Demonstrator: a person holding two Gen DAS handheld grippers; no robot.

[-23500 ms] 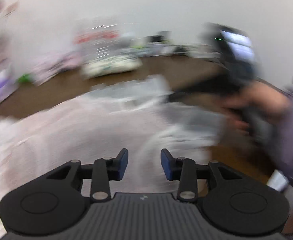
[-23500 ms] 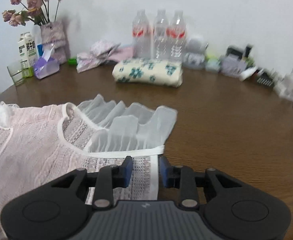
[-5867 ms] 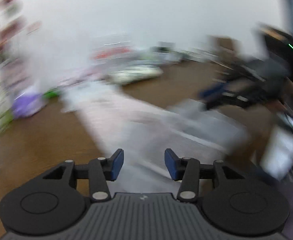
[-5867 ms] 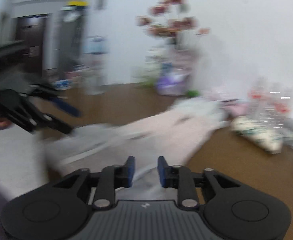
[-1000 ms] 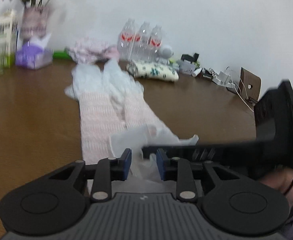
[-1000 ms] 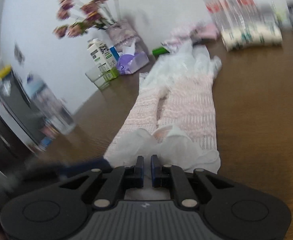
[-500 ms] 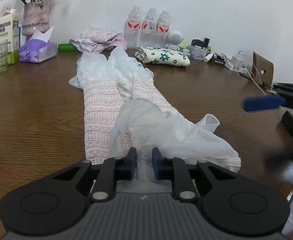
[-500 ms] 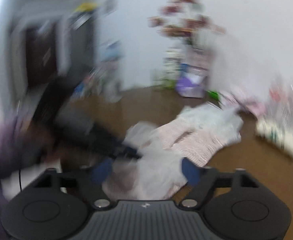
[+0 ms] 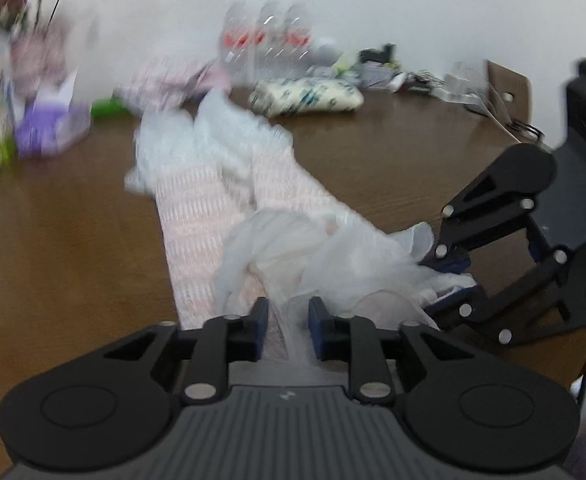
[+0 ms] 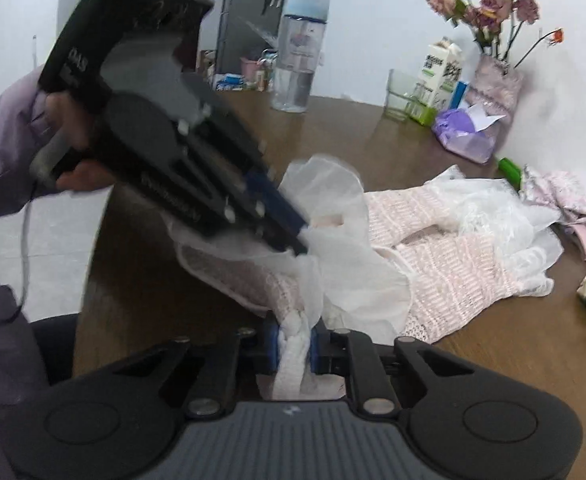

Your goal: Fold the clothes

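Our right gripper (image 10: 294, 343) is closing, its blue pads already pinching a bunched white hem of the pink lace garment (image 10: 445, 264), while our left gripper (image 9: 286, 330) is opening with sheer fabric lying between its pads; the garment lies in a long strip on the brown table (image 10: 525, 344), its near end heaped up. We judge the thin frill could slip from the loosening left side, so the fold would sag unevenly. The left view is blurred, and we cannot tell whether those pads press the cloth.
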